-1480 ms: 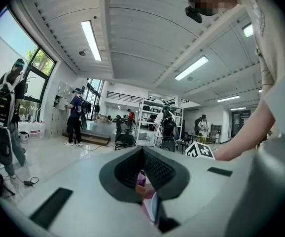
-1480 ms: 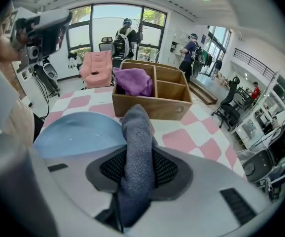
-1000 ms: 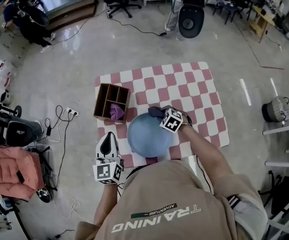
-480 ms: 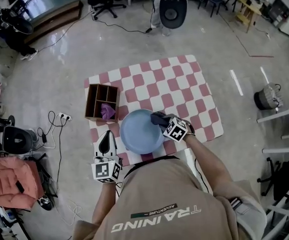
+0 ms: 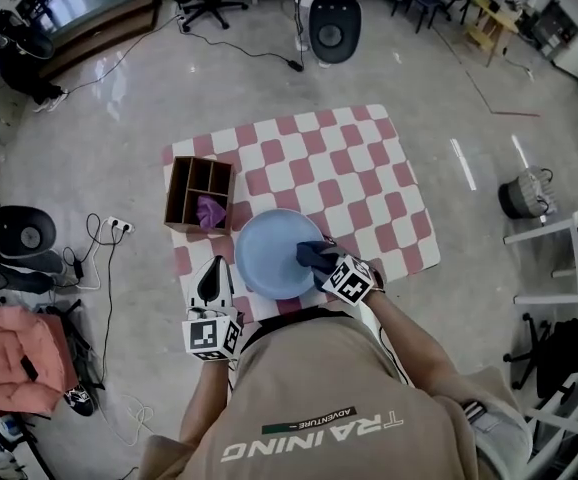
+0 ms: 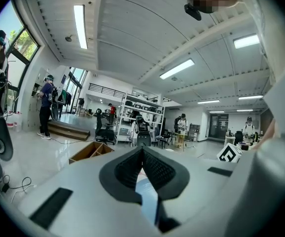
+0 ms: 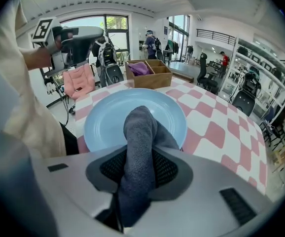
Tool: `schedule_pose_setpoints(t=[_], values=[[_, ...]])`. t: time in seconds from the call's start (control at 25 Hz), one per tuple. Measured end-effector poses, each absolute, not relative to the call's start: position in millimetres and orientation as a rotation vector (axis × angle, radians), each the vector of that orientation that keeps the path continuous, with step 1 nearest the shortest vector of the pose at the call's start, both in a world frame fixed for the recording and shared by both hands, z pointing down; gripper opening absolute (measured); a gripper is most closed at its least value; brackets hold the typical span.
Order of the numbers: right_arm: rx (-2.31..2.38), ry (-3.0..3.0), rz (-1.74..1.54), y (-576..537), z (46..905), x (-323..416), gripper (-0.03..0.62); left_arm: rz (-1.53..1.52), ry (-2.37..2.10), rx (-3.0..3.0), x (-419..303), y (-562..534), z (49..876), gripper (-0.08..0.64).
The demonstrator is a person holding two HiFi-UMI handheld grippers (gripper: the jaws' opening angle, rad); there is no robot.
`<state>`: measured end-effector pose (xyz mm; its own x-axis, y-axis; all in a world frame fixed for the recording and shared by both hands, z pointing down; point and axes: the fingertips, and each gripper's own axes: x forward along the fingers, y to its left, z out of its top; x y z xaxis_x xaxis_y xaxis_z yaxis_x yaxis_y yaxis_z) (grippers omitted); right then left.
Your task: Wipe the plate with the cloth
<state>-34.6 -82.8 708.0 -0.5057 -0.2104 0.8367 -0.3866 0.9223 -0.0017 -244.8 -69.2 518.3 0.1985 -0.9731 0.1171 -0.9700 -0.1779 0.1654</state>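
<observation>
A light blue plate lies at the near edge of the red and white checked mat. My right gripper is shut on a dark grey cloth, which rests on the plate's right side. In the right gripper view the cloth runs up between the pads and droops onto the plate. Left of the plate, off its rim, my left gripper has its pads together at the tips with nothing between them. The left gripper view shows a sliver of blue behind the pads.
A wooden divided box stands at the mat's left edge, just beyond the plate, with a purple cloth in one compartment. Cables and a power strip lie on the floor to the left. My torso fills the bottom of the head view.
My right gripper has drawn the cloth across the plate, from its far right rim to its near right side. The left gripper has stayed beside the plate.
</observation>
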Motion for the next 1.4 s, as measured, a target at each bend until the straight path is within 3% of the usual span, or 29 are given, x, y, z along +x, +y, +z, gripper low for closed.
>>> schedule_pose_setpoints(t=[0.68,1.04,1.4], values=[[0.152,-2.260,0.302,6,704,-152,0.129,-0.015,-1.885,2.249,-287,-48,516,0.011],[0.114,-2.270,0.225,-27,710,-228,0.129,0.012,-1.881,2.256,-328,-48,523,0.011],[0.137,-2.245,0.207,-53,703,-241,0.129,-0.030,-1.846,2.283,-340,-72,521,0.011]])
